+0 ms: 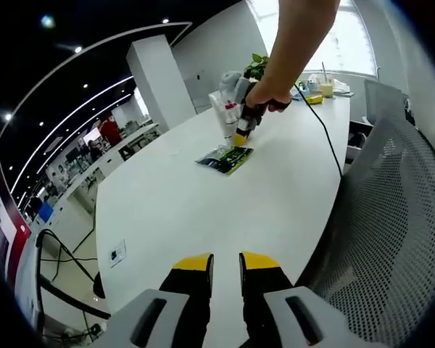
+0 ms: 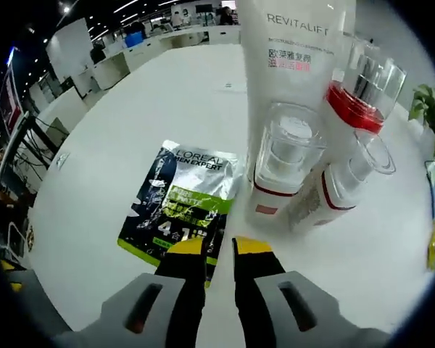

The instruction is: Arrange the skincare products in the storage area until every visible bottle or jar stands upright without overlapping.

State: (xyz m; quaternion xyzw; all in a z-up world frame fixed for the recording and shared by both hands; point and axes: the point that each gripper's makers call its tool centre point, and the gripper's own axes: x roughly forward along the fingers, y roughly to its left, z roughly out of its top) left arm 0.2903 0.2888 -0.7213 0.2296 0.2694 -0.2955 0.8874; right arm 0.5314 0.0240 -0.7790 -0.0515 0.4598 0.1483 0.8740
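Note:
A group of skincare products stands far up the white table. Close up it is a white Revitalift tube, a clear-capped bottle, a taller red-collared bottle and a small bottle, all packed tightly together. A green and black sachet lies flat beside them. My right gripper hovers over the sachet's near edge, jaws nearly together with nothing between them. A hand holds that right gripper next to the products. My left gripper is far back over bare table, jaws close together and holding nothing.
A grey mesh chair stands against the table's right edge. A black cable runs along the table toward yellow items and a plant at the far end. The table's left edge drops to floor with cables.

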